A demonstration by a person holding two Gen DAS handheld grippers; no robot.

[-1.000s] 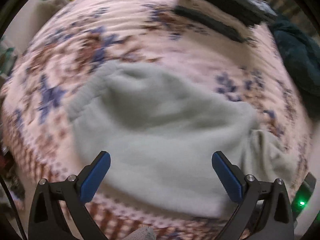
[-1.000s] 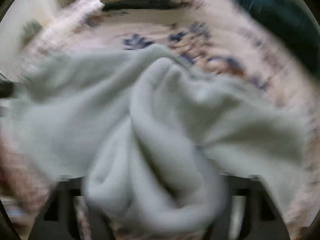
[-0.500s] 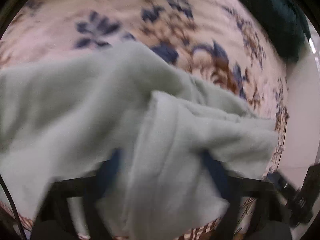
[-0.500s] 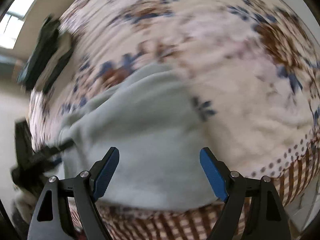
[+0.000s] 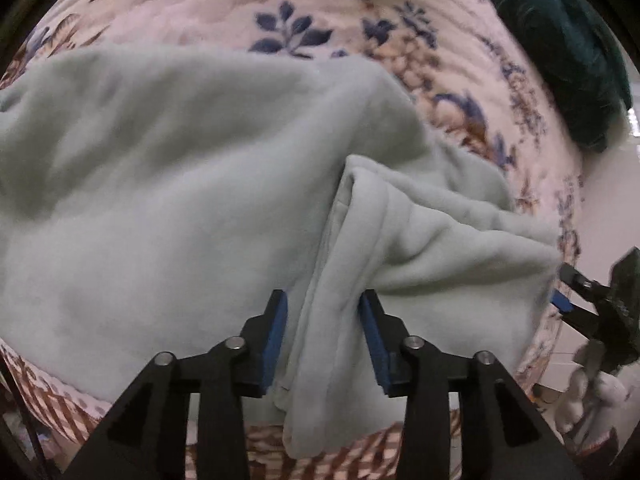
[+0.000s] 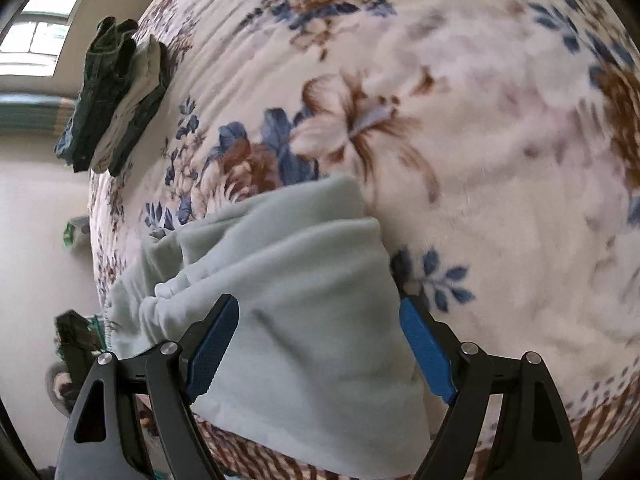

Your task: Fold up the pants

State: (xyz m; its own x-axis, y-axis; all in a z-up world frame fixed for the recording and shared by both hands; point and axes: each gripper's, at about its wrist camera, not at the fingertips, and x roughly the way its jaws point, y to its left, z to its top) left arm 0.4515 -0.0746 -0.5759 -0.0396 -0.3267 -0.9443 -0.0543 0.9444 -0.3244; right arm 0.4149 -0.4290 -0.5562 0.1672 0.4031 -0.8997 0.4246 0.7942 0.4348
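Observation:
Pale green fleece pants [image 5: 160, 200] lie spread on a floral bedspread [image 5: 400, 20], near its checked front edge. My left gripper [image 5: 324, 332] points steeply down, and its jaws are closing on a raised fold of the pants, with the blue pads [image 5: 276, 332] against the cloth. In the right wrist view one end of the pants [image 6: 300, 300], gathered at its left side, lies beneath my right gripper [image 6: 320, 344]. That gripper stands open above the fabric without pinching it. It also shows at the right edge of the left wrist view [image 5: 560, 300].
A dark green cloth [image 5: 560, 60] lies at the bed's far right. A stack of folded clothes [image 6: 112, 96] sits at the bedspread's [image 6: 480, 160] far left edge. Pale floor [image 5: 608, 200] lies beyond the bed edge, and a window shows at upper left in the right wrist view.
My left gripper went from wide open above the pants to nearly shut around a fold. My right gripper let go of its bunched fabric, swung across, and now stands open over the pants' end.

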